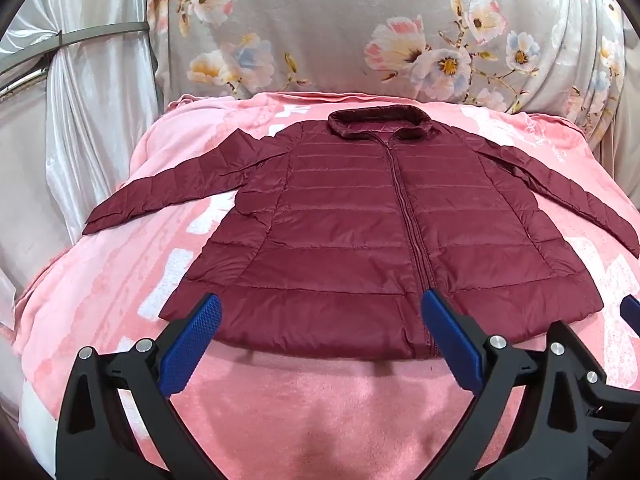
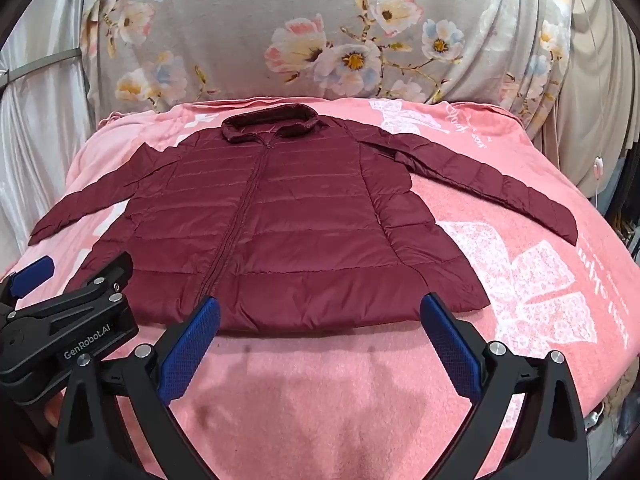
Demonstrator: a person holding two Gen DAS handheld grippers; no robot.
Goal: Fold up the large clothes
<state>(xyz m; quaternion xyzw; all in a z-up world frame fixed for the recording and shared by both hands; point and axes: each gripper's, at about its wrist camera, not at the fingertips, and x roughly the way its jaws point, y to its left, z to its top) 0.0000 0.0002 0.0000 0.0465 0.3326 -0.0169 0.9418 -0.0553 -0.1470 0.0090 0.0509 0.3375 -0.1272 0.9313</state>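
A maroon quilted puffer jacket lies flat, zipped, front up, on a pink blanket, collar far from me, both sleeves spread out to the sides. It also shows in the right wrist view. My left gripper is open and empty, its blue pads hovering over the jacket's near hem around the zipper's left side. My right gripper is open and empty over the hem's right half. The left gripper's body shows at the left of the right wrist view.
The pink blanket with white bow prints covers the bed. A grey floral cushion or headboard cover stands behind the collar. White satin curtains hang at the left. A cord and dark items are at the right edge.
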